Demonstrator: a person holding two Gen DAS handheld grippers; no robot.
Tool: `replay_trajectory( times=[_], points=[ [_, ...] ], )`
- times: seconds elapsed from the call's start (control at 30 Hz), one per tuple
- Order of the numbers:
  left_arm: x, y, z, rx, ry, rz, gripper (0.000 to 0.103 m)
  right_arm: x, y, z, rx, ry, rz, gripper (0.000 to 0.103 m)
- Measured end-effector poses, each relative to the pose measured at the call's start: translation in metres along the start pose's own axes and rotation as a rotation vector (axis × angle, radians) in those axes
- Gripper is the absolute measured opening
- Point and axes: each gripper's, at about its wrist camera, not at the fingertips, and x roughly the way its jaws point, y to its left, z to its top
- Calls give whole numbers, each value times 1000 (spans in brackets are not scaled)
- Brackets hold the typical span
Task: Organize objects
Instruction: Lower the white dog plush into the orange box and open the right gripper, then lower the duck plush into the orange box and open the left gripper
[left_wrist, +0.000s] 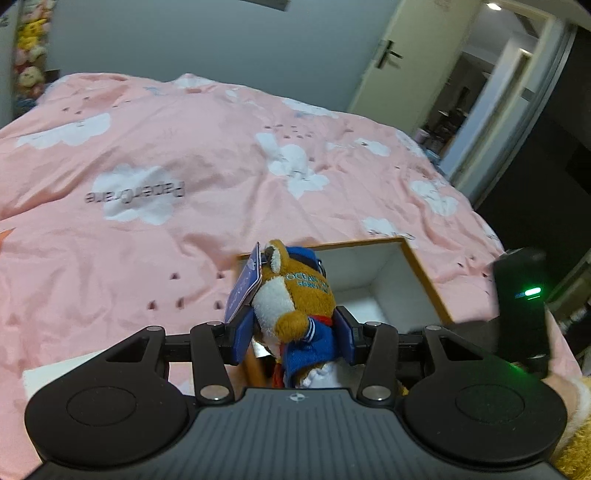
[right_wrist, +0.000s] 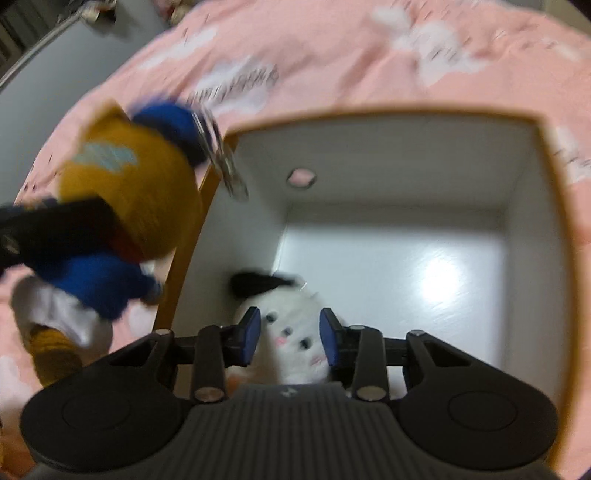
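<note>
My left gripper (left_wrist: 294, 339) is shut on a brown plush toy (left_wrist: 291, 295) in a blue jacket, with a paper tag by its head. It holds the toy upright just in front of an open box (left_wrist: 424, 280) with an orange rim and a white inside. In the right wrist view the same brown toy (right_wrist: 140, 195) hangs blurred outside the left wall of the box (right_wrist: 406, 162). My right gripper (right_wrist: 290, 336) reaches down into the box. Its blue pads press both sides of a white plush toy (right_wrist: 295, 332) with a black ear, near the box's near left corner.
The box lies on a bed with a pink, cloud-printed cover (left_wrist: 166, 147). An open door (left_wrist: 406, 55) stands at the back right, and shelves of plush toys (left_wrist: 29, 55) at the far left. A black housing with a green light (left_wrist: 521, 306) sits close on the right.
</note>
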Motion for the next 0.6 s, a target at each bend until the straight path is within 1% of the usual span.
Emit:
replay_trajectory(
  times=[0.03, 0.13, 0.2, 0.23, 0.27, 0.3, 0.4, 0.5, 0.6],
  points=[
    [3, -5, 1, 22, 5, -15, 52, -14, -2, -1, -7, -58, -47, 38],
    [19, -22, 2, 76, 41, -50, 52, -46, -12, -10, 7, -162, -142, 38],
    [33, -31, 0, 118, 74, -78, 52, -59, -18, -18, 29, -199, -160, 38],
    [40, -37, -2, 156, 91, -92, 51, -63, -21, -22, 37, -216, -162, 38],
    [46, -43, -3, 205, 106, -98, 51, -66, -23, -27, 44, -233, -166, 38],
    [52, -51, -5, 283, 122, -108, 51, -69, -26, -31, 48, -241, -171, 37],
    [65, -71, -11, 507, 171, -131, 52, -72, -34, -39, 37, -235, -177, 35],
    [78, -89, -16, 718, 194, -127, 52, -72, -39, -43, 29, -225, -199, 33],
    [93, -101, -20, 859, 252, -164, 52, -78, -42, -44, 35, -231, -197, 33]
  ],
)
